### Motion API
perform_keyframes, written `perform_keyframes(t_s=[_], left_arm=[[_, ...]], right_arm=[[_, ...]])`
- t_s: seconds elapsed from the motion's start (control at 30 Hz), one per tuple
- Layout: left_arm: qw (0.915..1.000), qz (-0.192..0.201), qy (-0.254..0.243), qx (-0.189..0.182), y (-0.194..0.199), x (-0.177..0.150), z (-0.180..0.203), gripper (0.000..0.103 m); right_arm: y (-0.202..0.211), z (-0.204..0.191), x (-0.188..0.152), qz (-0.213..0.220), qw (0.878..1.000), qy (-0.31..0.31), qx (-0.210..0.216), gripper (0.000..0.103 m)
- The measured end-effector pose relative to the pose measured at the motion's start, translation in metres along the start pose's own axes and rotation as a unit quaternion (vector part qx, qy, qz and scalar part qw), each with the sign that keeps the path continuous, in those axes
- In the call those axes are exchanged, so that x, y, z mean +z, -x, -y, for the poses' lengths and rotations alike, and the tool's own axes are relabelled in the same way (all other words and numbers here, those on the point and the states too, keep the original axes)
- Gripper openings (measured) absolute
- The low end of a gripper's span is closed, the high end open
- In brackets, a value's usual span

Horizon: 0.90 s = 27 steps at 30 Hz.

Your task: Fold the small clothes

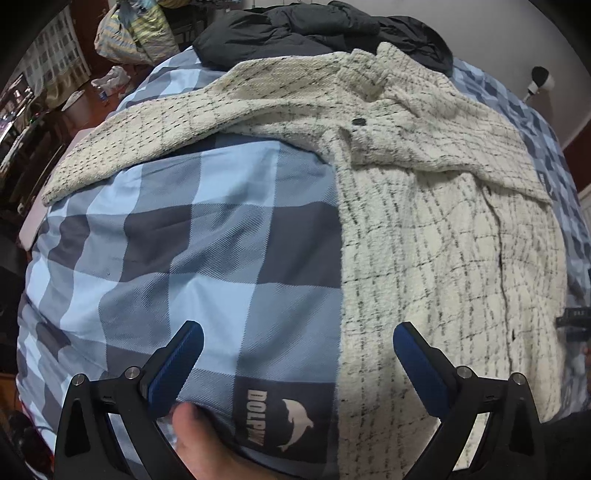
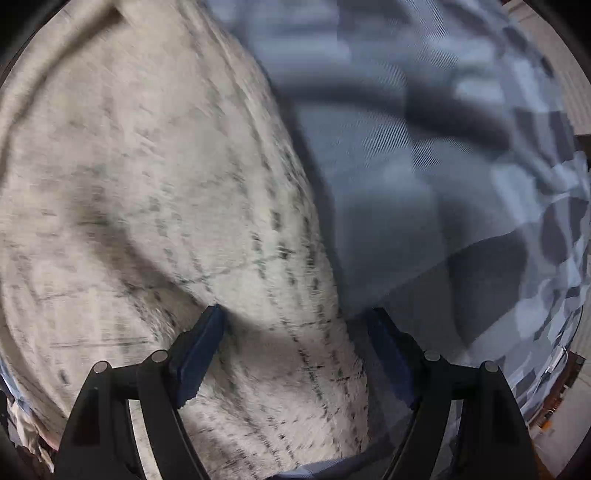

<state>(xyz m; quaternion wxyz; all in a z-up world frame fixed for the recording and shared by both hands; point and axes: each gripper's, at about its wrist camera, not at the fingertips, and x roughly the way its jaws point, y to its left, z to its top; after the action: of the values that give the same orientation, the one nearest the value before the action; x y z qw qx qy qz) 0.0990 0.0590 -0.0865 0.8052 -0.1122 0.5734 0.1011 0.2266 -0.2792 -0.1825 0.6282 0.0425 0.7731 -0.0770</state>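
Left view: thumb [image 1: 192, 439] nearest; left hand-held gripper [image 1: 297, 343] wide open, empty, over checked bedspread [image 1: 192, 236]. Cream jacket [image 1: 443, 240] spread on bed, 1 sleeve [image 1: 155, 136] out left. Judgement: pinch cuff, fold inward.

Right view: right hand-held gripper [image 2: 295, 332] open, straddling the blurred jacket's edge. No containers visible.

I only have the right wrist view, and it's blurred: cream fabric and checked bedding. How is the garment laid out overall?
Observer: In the left wrist view the cream jacket lies spread on the checked duvet, one sleeve stretched out to the side.
Operator: Where is the left tool?
Observer: The left tool is open over the duvet beside the jacket's edge, gripping nothing.
Operator: Anything else on the bed?
Observer: A black coat is piled beyond the jacket's collar.
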Motion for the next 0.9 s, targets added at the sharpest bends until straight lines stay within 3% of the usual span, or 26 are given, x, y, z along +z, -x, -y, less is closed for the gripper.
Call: perform_keyframes(t_s=[0.07,0.2,0.27,0.33,0.37,0.4,0.47,0.53,0.63,0.73,0.8,0.9], left_arm=[[1.0000,-0.003,0.003,0.005,-0.001,-0.001,-0.003,0.103],[0.9998,-0.010,0.014,0.009,-0.003,-0.002,-0.010,0.103],[0.9997,-0.012,0.019,0.010,-0.004,-0.002,-0.013,0.103],[0.9996,-0.013,0.021,0.011,-0.004,-0.003,-0.014,0.103],[0.9996,-0.014,0.022,0.011,-0.004,-0.003,-0.015,0.103],[0.9996,-0.013,0.023,0.011,-0.003,-0.003,-0.015,0.103],[0.9995,-0.011,0.026,0.011,-0.001,-0.004,-0.017,0.103],[0.9994,-0.007,0.031,0.011,0.001,-0.002,-0.019,0.103],[0.9990,-0.001,0.043,0.010,0.005,0.001,-0.024,0.103],[0.9987,0.009,0.045,0.022,0.009,0.010,-0.031,0.103],[0.9985,0.009,0.048,0.023,0.010,0.022,-0.041,0.103],[0.9963,0.006,0.086,0.002,0.012,0.043,-0.071,0.103]], right_arm=[[-0.002,0.005,0.002,0.006,0.999,-0.012,-0.036,0.098],[0.006,-0.007,-0.004,0.028,0.990,0.006,-0.135,0.098],[0.016,-0.018,-0.012,0.047,0.980,0.010,-0.193,0.098],[0.046,-0.032,-0.020,0.111,0.964,0.006,-0.243,0.098],[0.062,-0.038,-0.026,0.144,0.960,0.000,-0.240,0.098],[0.080,-0.042,-0.033,0.182,0.960,-0.006,-0.215,0.098],[0.112,-0.052,-0.061,0.243,0.962,-0.013,-0.124,0.099],[0.123,-0.058,-0.072,0.271,0.962,0.002,-0.045,0.099],[0.121,-0.061,-0.071,0.276,0.960,0.030,0.037,0.099],[0.110,-0.057,-0.070,0.255,0.953,0.064,0.154,0.099],[0.106,-0.070,-0.076,0.251,0.948,0.073,0.184,0.099],[0.106,-0.089,-0.079,0.244,0.947,0.100,0.185,0.099]])
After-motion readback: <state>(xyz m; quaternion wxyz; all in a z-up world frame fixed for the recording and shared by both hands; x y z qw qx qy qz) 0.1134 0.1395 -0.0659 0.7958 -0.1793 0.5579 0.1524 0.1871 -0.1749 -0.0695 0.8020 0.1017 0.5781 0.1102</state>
